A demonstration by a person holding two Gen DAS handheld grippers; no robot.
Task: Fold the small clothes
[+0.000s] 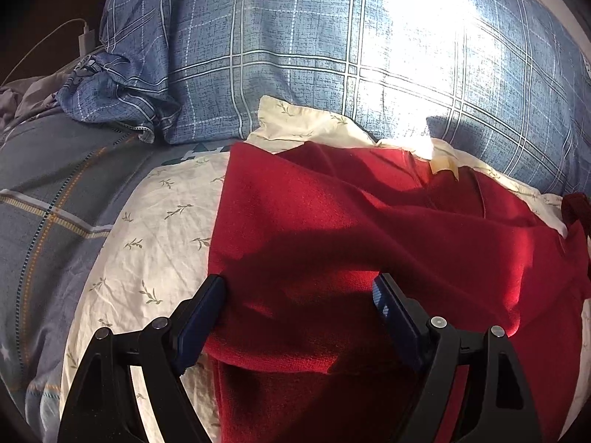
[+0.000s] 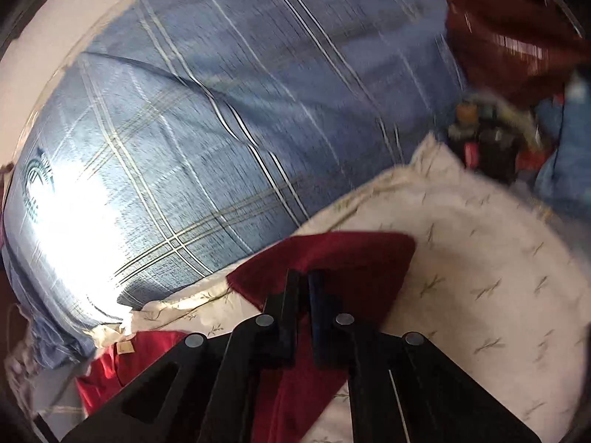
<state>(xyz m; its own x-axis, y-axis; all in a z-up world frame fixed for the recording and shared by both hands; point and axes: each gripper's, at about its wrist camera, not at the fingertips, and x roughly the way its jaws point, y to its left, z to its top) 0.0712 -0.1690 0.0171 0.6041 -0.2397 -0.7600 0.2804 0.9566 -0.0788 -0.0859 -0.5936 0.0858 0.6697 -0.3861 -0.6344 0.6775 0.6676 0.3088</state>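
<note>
On the cream sheet (image 1: 155, 221), a red garment (image 1: 369, 229) lies mid-fold.
Left gripper (image 1: 299, 291) hovers spread over its edge; right gripper (image 2: 303, 288), clenched, appears to pinch a corner, to be carried across next.

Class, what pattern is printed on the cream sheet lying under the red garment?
Small green leafy sprigs on the cream sheet; clearest in the left wrist view.

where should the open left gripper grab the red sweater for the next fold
Probably the near folded edge of the red sweater, coming from the cream sheet side. That edge lies free near the left gripper, whose jaws stand open over it. The right gripper is shut over a sleeve corner; whether it pinches cloth is unclear.
</note>
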